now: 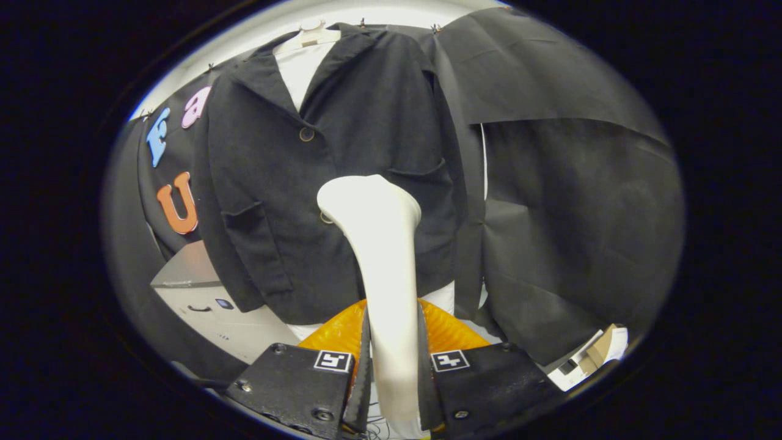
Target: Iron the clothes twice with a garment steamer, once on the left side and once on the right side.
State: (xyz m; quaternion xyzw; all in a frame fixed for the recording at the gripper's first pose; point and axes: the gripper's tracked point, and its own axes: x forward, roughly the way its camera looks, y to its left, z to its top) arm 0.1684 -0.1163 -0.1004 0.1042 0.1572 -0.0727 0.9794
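White plastic garment steamer [382, 256] at frame centre, handle clamped btwn both fingers of tongs [394, 373], head up against dark woollen buttoned jacket [324, 177] hanging on white mannequin [299, 67], upper centre-left.

black cloth wall [568, 201] behind, pale cabinet [214, 311] low at its foot, bright ceiling strip above

matt dark woven cloth jacket [330, 183]; smooth glossy white plastic steamer [382, 256] between the gripper [394, 373] fingers
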